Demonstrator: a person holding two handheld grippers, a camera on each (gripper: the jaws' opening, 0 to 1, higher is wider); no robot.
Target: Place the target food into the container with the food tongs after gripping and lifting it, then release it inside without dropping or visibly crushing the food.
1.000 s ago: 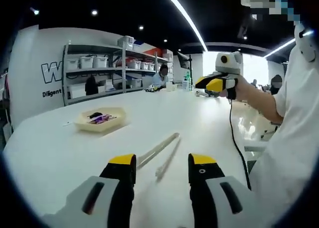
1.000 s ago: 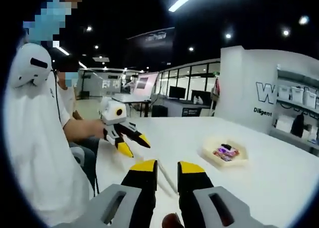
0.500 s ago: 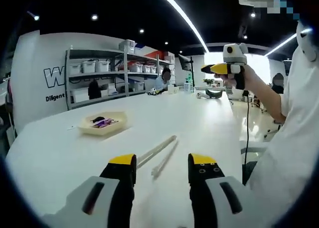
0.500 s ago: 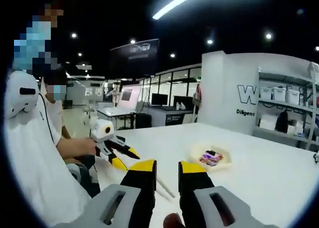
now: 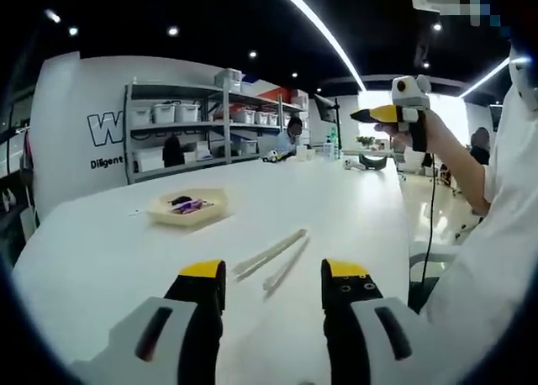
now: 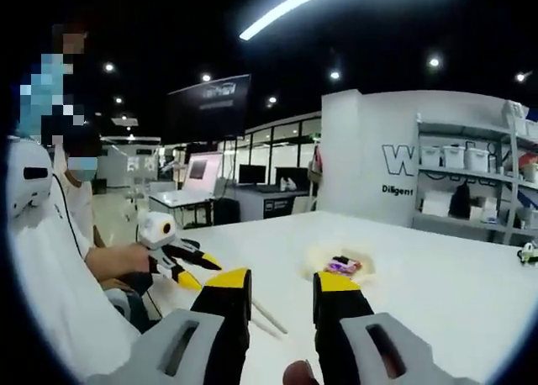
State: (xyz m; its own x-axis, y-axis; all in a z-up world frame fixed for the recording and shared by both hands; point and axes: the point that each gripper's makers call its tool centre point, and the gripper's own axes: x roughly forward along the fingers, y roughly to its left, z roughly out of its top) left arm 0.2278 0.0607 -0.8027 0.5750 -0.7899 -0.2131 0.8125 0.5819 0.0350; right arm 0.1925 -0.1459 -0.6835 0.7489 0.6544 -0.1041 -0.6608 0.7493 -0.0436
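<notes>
A pair of pale food tongs [image 5: 273, 259] lies flat on the white table [image 5: 101, 259], just beyond my left gripper [image 5: 273, 277], which is open with nothing between its jaws. Farther left stands a shallow cream tray [image 5: 187, 208] with small purple, pink and dark food pieces in it. A hand holds my right gripper [image 5: 382, 114] high in the air at the right, away from the table. In the right gripper view my right gripper [image 6: 280, 286] is open and empty. The tongs [image 6: 267, 316] show between its jaws, the tray [image 6: 340, 266] beyond, and the left gripper [image 6: 176, 259] at the left.
A person in white [image 5: 496, 234] sits at the table's right side. Metal shelves with white bins [image 5: 193, 129] line the far wall, with other people seated in the distance. Bare table surface surrounds the tongs and the tray.
The right gripper has risen higher above the table, and its jaws stand a little wider apart. Both views have shifted slightly; tongs and tray lie where they were.
</notes>
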